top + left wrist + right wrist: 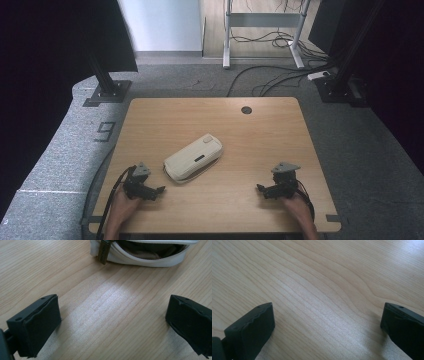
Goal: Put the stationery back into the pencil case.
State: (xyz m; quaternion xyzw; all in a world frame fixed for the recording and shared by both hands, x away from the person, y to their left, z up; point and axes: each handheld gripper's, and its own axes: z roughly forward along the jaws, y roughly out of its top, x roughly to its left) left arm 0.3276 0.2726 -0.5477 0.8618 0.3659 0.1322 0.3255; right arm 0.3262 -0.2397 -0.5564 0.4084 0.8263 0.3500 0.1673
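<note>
Wooden bench (280, 135) under both hands, bare at its near edge. Left tool (159, 189) and right tool (260, 188) rest low at that edge, jaws spread wide, gripping nothing. Just beyond the left tool lies the white zip pouch (193, 157), slanted, mid-bench; the left gripper view shows its zip partly open and the brass pull tab (104, 251) hanging. Likely trouble — the light pouch may skid when one tool tugs the tab, unless the other pins it
</note>
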